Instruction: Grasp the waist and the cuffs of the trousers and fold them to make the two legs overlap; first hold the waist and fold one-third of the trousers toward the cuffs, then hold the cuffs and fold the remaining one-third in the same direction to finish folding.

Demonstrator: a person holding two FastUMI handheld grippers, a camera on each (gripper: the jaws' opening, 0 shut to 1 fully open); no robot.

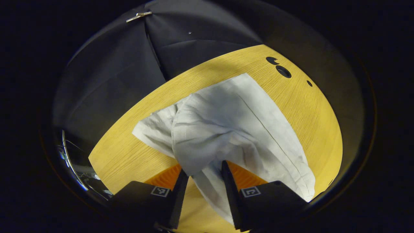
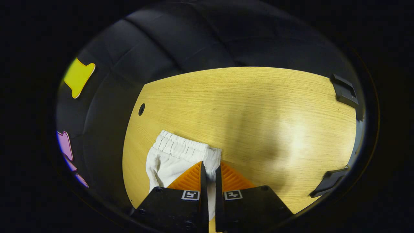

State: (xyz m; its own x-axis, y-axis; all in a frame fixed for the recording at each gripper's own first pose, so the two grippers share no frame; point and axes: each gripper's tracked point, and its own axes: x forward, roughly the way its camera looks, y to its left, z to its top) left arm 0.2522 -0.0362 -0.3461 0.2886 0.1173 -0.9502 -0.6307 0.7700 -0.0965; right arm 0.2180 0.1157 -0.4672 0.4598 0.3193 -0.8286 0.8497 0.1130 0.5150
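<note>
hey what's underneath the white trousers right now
The trousers lie crumpled on the wooden table, bare around them. One layer overlaps another; anything beneath the cloth is covered. The left claw straddles a hanging fold; the right claw pinches the waistband.

Trousers [image 1: 239, 129] of white woven cloth, matt and creased, are showing a gathered, ribbed elastic waistband [image 2: 186, 147]. The table [image 2: 258, 106] is presenting a pale wood-grain surface with a soft sheen, catching a light patch. The booth wall [image 1: 123, 81], matt black cloth, is hanging in folds, with a shiny metal clip [image 1: 139, 15] gleaming.
</note>
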